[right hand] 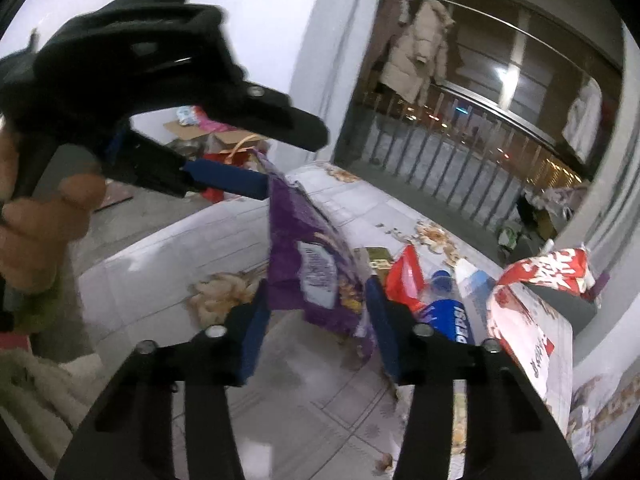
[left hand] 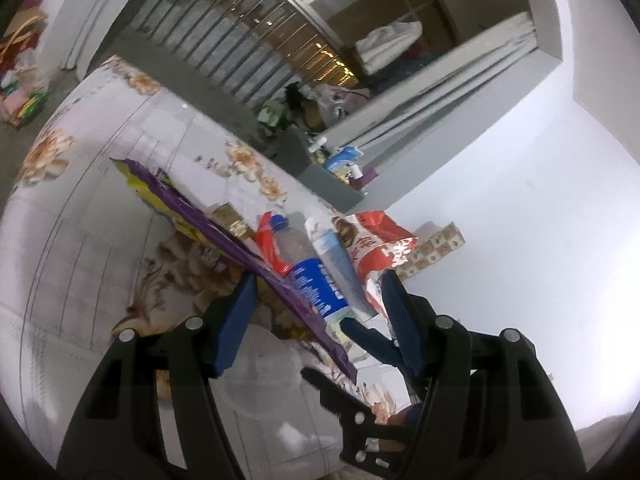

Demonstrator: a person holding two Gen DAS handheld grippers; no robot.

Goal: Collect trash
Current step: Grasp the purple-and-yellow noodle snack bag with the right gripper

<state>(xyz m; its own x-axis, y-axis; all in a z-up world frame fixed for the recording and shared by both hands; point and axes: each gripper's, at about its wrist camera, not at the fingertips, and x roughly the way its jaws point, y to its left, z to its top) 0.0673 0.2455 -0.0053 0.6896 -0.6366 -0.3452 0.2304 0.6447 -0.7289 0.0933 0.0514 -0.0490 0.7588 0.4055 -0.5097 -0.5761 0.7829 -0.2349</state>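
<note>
A purple snack bag (left hand: 224, 232) (right hand: 304, 248) is held up above the floral table (left hand: 100, 240) (right hand: 192, 248). My right gripper (right hand: 317, 283) is shut on its lower part, with a pad against each side. One of its blue fingers (left hand: 372, 342) shows beside the bag's lower end. My left gripper (left hand: 319, 278) (right hand: 290, 162) stands open around the bag's upper edge; only one fingertip touches it. Behind lie a Pepsi bottle (left hand: 316, 284) (right hand: 448, 312), a red wrapper (left hand: 270, 240) (right hand: 406, 276) and a red-and-white bag (left hand: 380, 248) (right hand: 532, 320).
A small gold box (left hand: 234, 220) (right hand: 376, 258) and a patterned box (left hand: 436, 244) sit on the table near the white wall (left hand: 520, 220). Balcony railing (right hand: 440, 160) runs behind the table. A hand (right hand: 36, 232) holds the left gripper. Clutter lies on the floor (left hand: 24, 92).
</note>
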